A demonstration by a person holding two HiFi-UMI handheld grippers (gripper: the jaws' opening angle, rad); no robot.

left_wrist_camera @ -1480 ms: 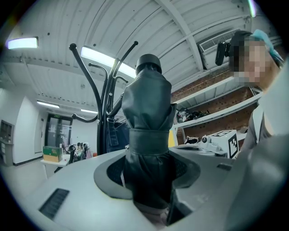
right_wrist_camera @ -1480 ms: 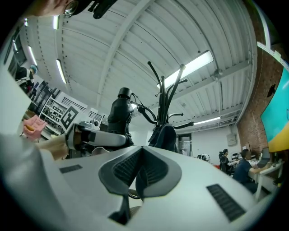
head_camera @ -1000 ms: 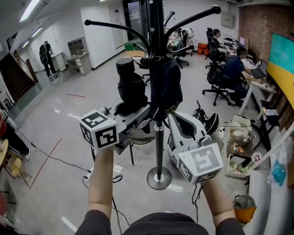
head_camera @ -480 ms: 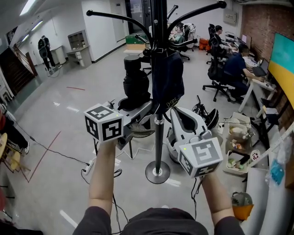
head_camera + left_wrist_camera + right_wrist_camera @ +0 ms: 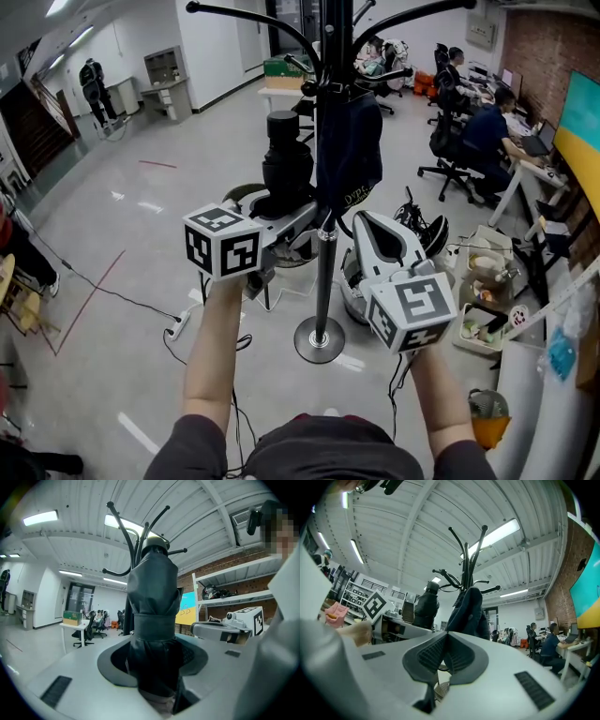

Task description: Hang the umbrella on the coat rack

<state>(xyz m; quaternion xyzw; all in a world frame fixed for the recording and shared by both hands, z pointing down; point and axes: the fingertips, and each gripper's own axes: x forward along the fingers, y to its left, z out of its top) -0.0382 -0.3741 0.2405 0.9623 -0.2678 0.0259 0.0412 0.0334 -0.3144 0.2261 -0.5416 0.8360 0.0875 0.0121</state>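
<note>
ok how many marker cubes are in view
2. One marker cube sits on the left gripper, which holds the umbrella; the other on the shut right gripper, right of the coat rack.

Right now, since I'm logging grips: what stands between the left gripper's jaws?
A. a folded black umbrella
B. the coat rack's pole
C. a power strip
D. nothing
A: in the left gripper view the left gripper has its jaws closed on the folded black umbrella, which stands upright between them.
</note>
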